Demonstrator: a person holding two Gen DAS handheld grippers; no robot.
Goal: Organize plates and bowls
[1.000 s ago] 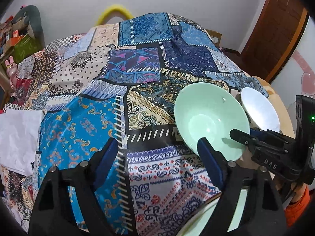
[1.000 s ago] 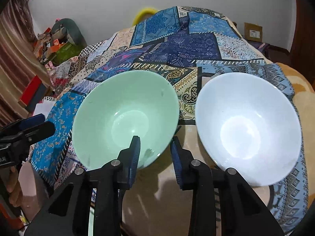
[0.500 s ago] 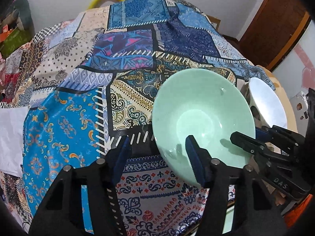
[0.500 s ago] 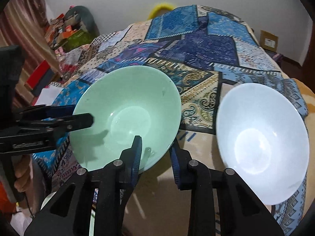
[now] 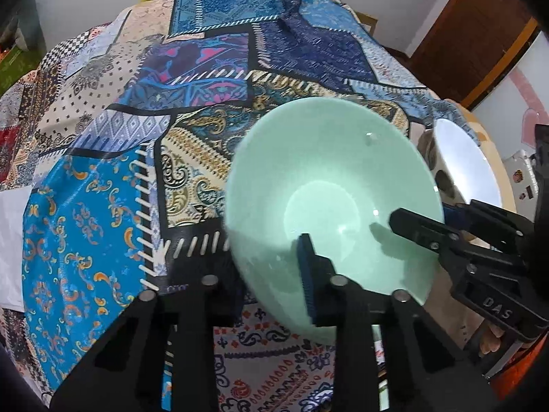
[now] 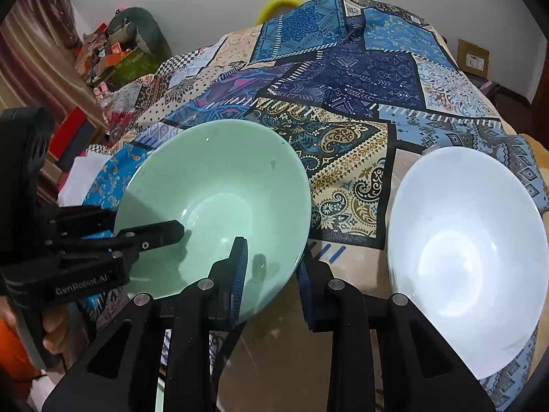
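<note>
Closing in, my left gripper (image 5: 274,271) now clamps the green bowl's (image 5: 329,185) rim at seven o'clock; my right gripper (image 6: 271,271) pinches its four o'clock edge, ready to lift.

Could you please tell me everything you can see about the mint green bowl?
The mint green bowl is a wide, glossy, ceramic-looking bowl with flaring sides, a small flat bottom, and a few dark specks near its far rim. It is empty and tilted. It sits over the patterned patchwork cloth, left of the white bowl and apart from it. Two tools grip its rim: the left tool on one side, the right tool on the adjacent edge, each with one finger inside and one outside.
</note>
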